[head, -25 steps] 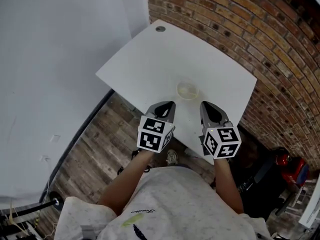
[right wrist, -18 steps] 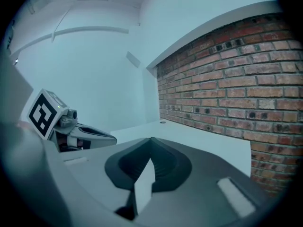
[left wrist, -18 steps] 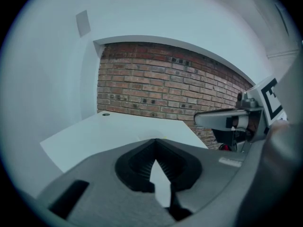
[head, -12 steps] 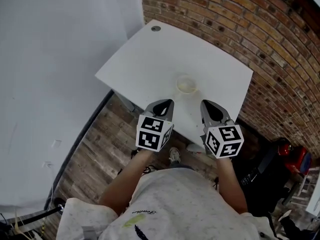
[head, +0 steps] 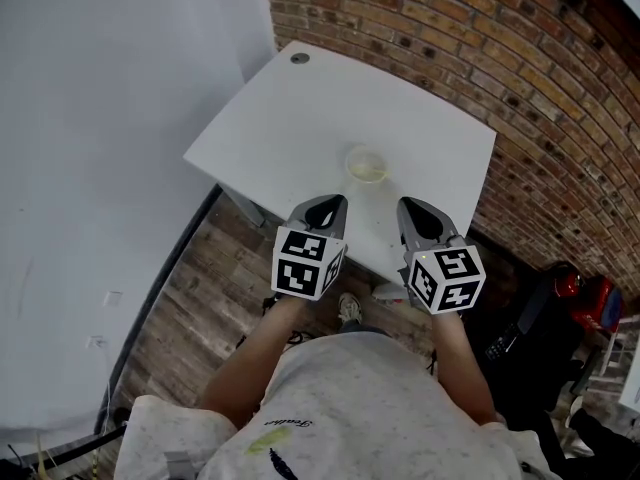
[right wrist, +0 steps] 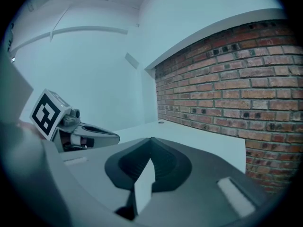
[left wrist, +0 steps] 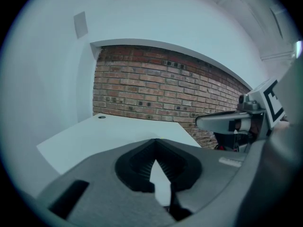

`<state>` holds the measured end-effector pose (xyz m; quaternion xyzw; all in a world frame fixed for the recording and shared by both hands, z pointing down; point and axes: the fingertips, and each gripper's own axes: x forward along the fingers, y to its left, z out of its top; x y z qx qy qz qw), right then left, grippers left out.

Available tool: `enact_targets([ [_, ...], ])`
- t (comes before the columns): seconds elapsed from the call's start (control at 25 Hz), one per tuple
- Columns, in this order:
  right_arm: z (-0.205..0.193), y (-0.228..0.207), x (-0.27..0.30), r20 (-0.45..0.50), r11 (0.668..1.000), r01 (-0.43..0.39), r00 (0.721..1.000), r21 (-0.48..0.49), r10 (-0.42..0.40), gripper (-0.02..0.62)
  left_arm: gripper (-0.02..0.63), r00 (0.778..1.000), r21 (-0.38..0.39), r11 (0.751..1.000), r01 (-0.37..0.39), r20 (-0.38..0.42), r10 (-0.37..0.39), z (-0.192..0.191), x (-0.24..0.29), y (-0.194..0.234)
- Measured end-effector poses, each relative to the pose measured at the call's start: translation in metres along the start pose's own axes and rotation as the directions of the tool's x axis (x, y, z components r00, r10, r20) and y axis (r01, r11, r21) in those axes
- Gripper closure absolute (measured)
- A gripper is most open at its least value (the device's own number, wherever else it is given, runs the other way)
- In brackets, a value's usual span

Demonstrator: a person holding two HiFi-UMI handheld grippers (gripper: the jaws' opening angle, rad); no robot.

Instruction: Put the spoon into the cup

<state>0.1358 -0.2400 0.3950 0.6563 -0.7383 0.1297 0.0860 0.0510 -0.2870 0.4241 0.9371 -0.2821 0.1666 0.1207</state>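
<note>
1. Since a second ago, the white worktop (head: 300, 118) and the cup (head: 367, 165) have slid a little up and to the left in your head view. Your two grippers keep nearly the same places.
2. The cup stands upright on the worktop, towards its near edge. It is just ahead of the gap between your grippers, and neither touches it.
3. Your left gripper (head: 325, 204) hovers over the worktop's near edge. Its jaws are clenched tip to tip with nothing between them.
4. Your right gripper (head: 412, 208) is level with it and apart from it. Its jaws are likewise pressed together and empty.
5. A brick wall (head: 450, 28) runs along the worktop's far side, and a wooden floor (head: 190, 288) shows below on your left.
</note>
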Motion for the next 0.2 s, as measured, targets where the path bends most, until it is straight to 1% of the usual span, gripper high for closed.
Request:
enact_targets([
  [0.2,-0.0014,0.0039,-0.0008,-0.003,1.000,0.003,1.000,0.002,-0.003,0.584,0.614,1.000,0.001,1.000,0.003,0.001,-0.003,0.0010,-0.0024,0.0014],
])
